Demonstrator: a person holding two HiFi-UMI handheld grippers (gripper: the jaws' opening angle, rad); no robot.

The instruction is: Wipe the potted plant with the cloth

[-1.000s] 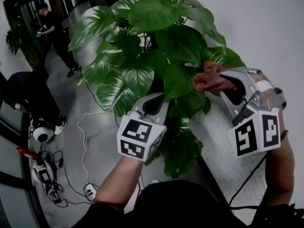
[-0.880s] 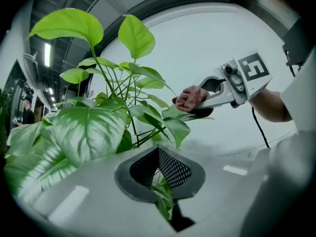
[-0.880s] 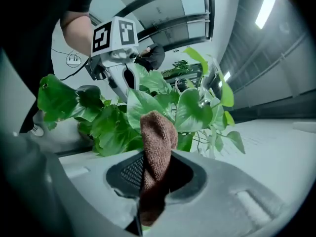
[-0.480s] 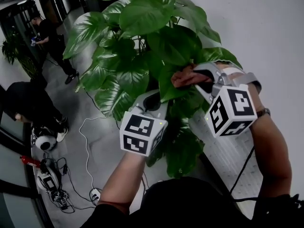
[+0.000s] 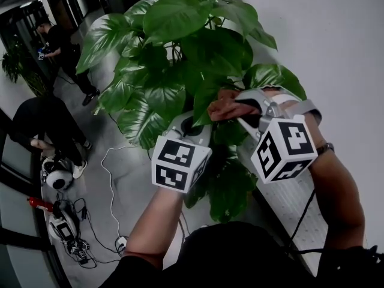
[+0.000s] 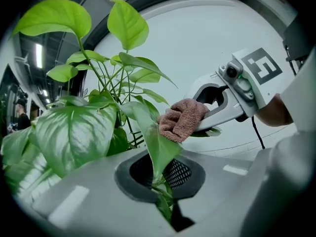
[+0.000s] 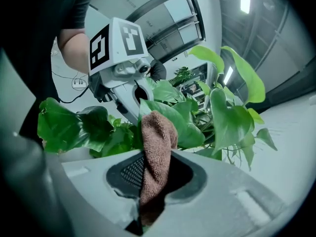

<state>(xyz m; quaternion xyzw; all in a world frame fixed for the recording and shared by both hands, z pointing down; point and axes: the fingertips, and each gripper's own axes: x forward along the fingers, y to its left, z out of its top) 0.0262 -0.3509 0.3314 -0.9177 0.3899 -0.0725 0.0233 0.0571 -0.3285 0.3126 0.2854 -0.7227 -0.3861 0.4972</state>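
Pinching leaf, left hand-held gripper; grip hidden in head view.

Black top, wristband; the right gripper is grey.

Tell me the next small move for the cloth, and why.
Probably draw the cloth along the leaf toward the left gripper. The right gripper is shut on the cloth, which touches that leaf, and the left gripper's jaws pinch the leaf steady, so it looks ready for one wiping stroke.
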